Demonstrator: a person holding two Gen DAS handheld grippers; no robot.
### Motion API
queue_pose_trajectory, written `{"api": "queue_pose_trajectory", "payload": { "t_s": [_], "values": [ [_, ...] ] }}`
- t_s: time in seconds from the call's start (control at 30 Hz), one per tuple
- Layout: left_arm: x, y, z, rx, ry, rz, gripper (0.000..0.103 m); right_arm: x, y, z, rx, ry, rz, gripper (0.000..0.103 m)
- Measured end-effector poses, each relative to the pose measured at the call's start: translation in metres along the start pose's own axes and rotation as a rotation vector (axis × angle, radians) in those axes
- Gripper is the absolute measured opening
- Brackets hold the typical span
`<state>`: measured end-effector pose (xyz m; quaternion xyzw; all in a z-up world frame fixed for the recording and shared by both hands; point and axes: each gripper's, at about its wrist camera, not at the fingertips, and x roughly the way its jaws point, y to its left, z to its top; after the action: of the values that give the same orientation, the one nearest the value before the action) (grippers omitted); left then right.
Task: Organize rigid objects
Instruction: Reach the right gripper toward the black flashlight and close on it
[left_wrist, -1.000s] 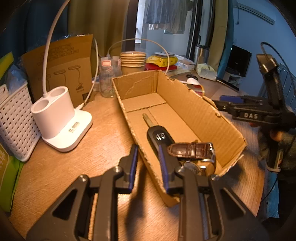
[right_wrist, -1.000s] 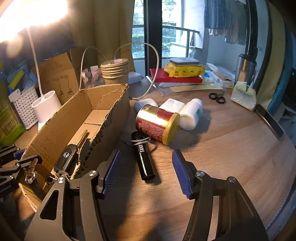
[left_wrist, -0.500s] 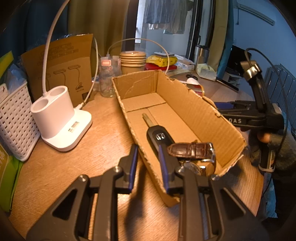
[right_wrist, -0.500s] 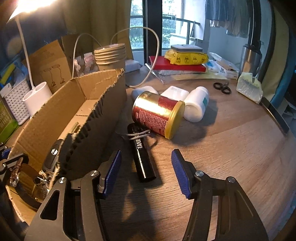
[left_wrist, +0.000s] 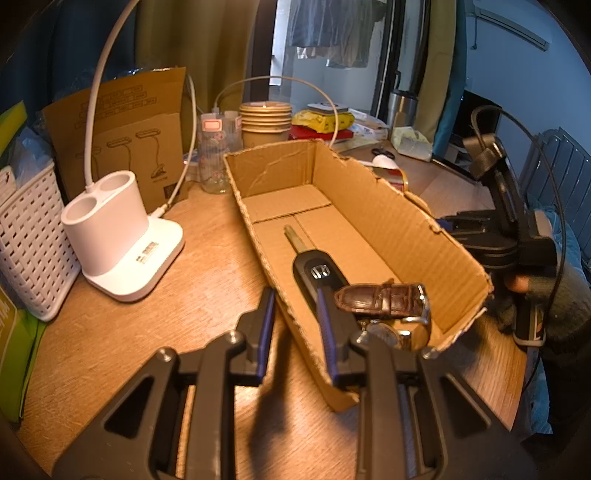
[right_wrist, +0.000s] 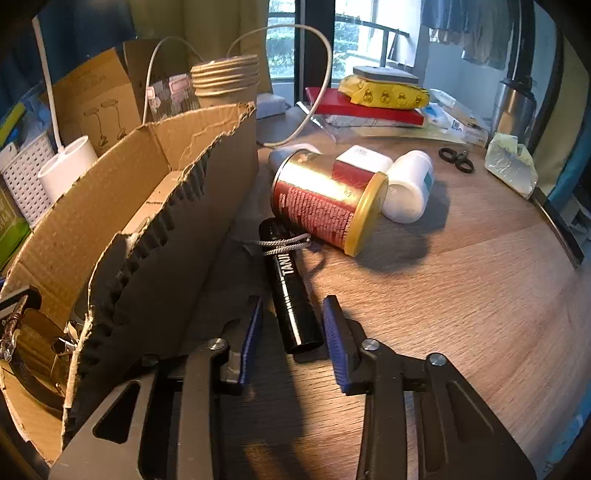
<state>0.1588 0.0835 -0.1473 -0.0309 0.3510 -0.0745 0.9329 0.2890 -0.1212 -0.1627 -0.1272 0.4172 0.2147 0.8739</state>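
An open cardboard box (left_wrist: 391, 206) lies on the wooden table and holds a black car key (left_wrist: 314, 269) and a brown-strap watch (left_wrist: 384, 299). My left gripper (left_wrist: 295, 325) straddles the box's near left wall with its blue pads close on it. In the right wrist view a black flashlight (right_wrist: 291, 291) lies beside the box (right_wrist: 155, 236). My right gripper (right_wrist: 291, 328) is open, its pads on either side of the flashlight's near end. A gold and red can (right_wrist: 325, 199) and a white bottle (right_wrist: 410, 188) lie beyond.
A white lamp base (left_wrist: 118, 236), a white basket (left_wrist: 29, 236), a cardboard panel (left_wrist: 122, 133) and stacked paper cups (left_wrist: 264, 123) stand left and behind the box. Scissors (right_wrist: 456, 158), a red book (right_wrist: 365, 107) and a steel flask (right_wrist: 515, 107) sit at the back right.
My right gripper has moved forward and down, so its open pads now flank the flashlight's near end. My left gripper has stayed on the box wall.
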Motion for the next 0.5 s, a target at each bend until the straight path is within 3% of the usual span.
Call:
{"api": "queue_pose_trajectory", "payload": {
  "t_s": [0.07, 0.5],
  "values": [
    [0.0, 0.0, 0.0, 0.0, 0.0, 0.0, 0.025, 0.0, 0.002, 0.0, -0.008, -0.001, 0.001, 0.026],
    [0.0, 0.0, 0.0, 0.0, 0.0, 0.001, 0.025, -0.015, 0.004, -0.008, -0.019, -0.028, -0.008, 0.022]
  ]
}}
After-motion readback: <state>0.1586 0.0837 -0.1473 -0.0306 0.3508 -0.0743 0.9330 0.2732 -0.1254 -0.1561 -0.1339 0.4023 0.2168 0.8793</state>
